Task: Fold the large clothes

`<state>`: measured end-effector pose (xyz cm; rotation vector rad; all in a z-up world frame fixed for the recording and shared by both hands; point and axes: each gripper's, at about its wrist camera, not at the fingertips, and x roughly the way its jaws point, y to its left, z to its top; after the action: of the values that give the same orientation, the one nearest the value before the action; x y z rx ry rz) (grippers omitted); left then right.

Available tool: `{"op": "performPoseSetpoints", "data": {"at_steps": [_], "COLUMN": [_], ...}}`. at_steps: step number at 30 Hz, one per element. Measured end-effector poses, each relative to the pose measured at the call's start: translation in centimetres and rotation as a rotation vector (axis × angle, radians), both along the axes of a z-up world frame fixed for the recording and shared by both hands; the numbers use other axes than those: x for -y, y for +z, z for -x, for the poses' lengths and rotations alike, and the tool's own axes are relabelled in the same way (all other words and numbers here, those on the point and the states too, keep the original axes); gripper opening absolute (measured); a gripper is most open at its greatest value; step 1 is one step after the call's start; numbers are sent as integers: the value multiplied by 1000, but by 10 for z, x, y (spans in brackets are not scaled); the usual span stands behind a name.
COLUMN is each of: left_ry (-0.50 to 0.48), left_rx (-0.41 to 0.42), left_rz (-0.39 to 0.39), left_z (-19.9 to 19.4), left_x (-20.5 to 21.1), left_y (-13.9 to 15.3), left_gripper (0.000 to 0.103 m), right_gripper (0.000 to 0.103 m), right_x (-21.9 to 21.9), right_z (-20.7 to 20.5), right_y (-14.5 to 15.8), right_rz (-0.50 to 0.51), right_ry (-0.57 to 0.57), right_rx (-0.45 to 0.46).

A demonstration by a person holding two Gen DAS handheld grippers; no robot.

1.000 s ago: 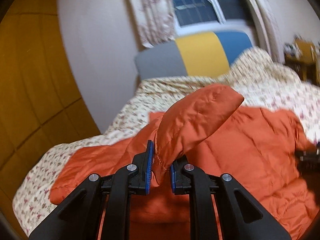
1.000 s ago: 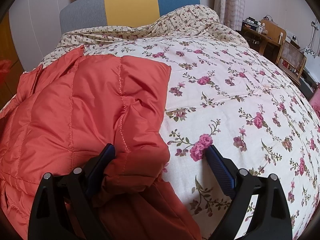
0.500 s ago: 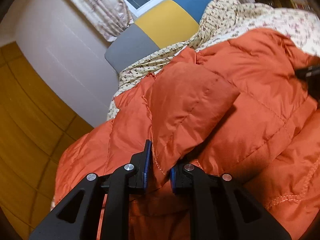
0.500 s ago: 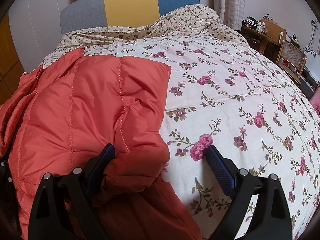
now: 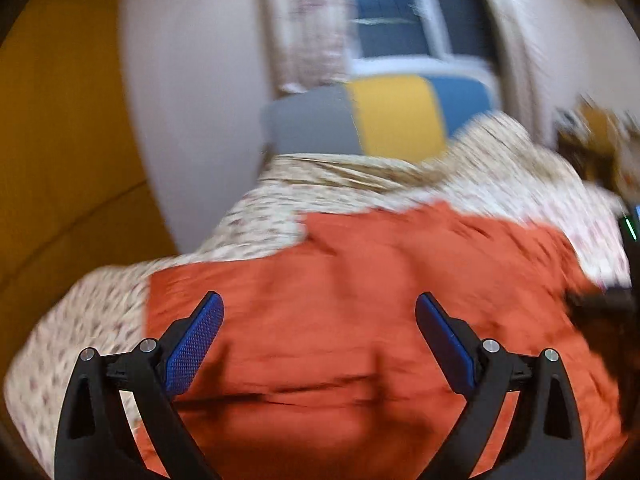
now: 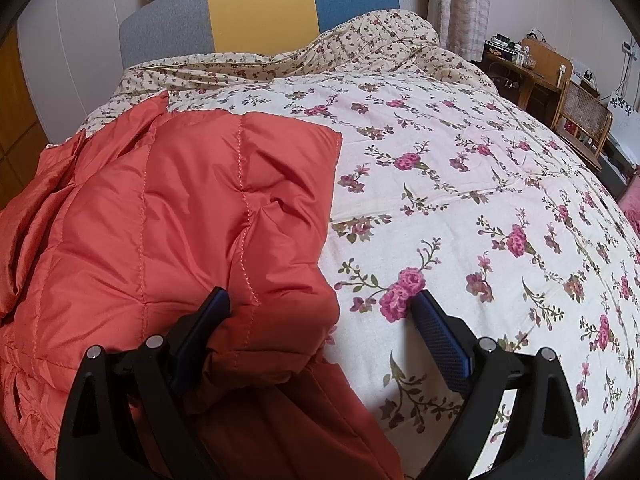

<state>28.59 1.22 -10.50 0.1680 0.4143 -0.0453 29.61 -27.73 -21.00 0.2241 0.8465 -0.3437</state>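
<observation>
The fingers of the left gripper (image 5: 319, 322) are spread apart, empty above the orange jacket (image 6: 192, 216). The right gripper (image 6: 320, 312) is also parted, straddling the jacket's right edge on the floral quilt (image 6: 480, 184), seemingly steadying the fold.

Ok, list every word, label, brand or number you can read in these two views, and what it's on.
None can be read.
Orange jacket: no label or print showing.
Floral bedspread: pattern only, no lettering.
Items on the desk: too small to read.
Left wrist view: motion-blurred, nothing legible.
</observation>
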Motion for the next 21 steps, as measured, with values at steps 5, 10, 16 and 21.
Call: {"op": "performPoseSetpoints", "data": {"at_steps": [5, 10, 16, 21], "left_ry": [163, 217, 206, 217], "left_rx": [-54, -212, -305, -305], "left_rz": [103, 102, 78, 85], "left_z": [-34, -68, -85, -86], "left_x": [-69, -102, -101, -107], "left_y": [-2, -43, -78, -80], "left_gripper": [60, 48, 48, 55], "right_gripper": [92, 92, 92, 92], "right_x": [0, 0, -3, -16], "right_z": [0, 0, 1, 7], "right_y": [0, 0, 3, 29], "right_rz": [2, 2, 18, 39], "right_ry": [-1, -1, -2, 50], "right_rx": [0, 0, -1, 58]}}
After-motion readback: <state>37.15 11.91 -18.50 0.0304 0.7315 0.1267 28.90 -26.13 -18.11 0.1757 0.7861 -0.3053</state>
